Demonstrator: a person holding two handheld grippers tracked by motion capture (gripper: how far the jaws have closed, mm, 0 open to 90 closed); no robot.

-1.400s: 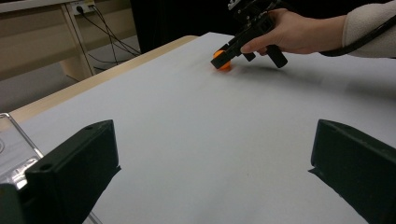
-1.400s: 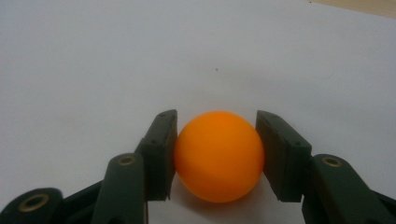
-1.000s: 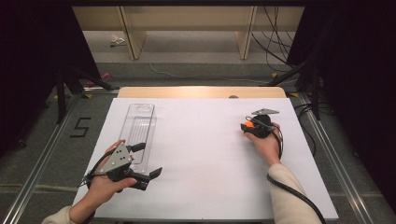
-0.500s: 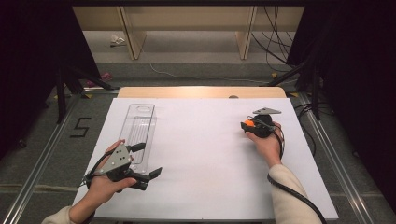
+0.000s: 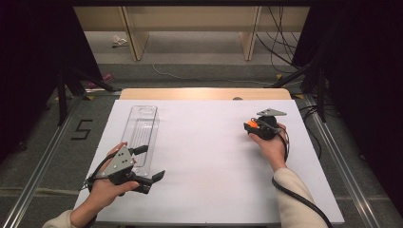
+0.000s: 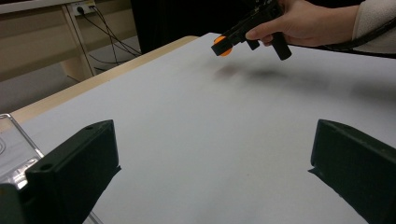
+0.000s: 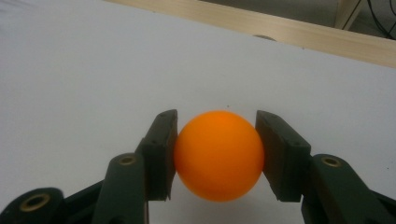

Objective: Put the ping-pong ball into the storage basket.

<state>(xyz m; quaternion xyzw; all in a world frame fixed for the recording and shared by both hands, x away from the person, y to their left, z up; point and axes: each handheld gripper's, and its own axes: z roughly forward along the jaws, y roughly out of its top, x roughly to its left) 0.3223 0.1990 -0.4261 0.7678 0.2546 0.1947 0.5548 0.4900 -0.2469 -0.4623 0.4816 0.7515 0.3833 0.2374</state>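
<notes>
Nothing has moved (right hand-held gripper [image 7: 215,156] still clamps orange ball [image 7: 218,154]).

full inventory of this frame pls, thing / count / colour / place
ball: 1, orange, clamped between the right claw's jaws
tray: 1, clear plastic, left side of the sheet, lying flat
sheet: 1, white, covering the table top
table: 1, light wood, far edge showing beyond the sheet
floor marking "5": 1, black, left of the table
left claw: 1, black with grey plate, open, near left, beside the tray
right claw: 1, black, right side
hands: 2, one per claw
</notes>
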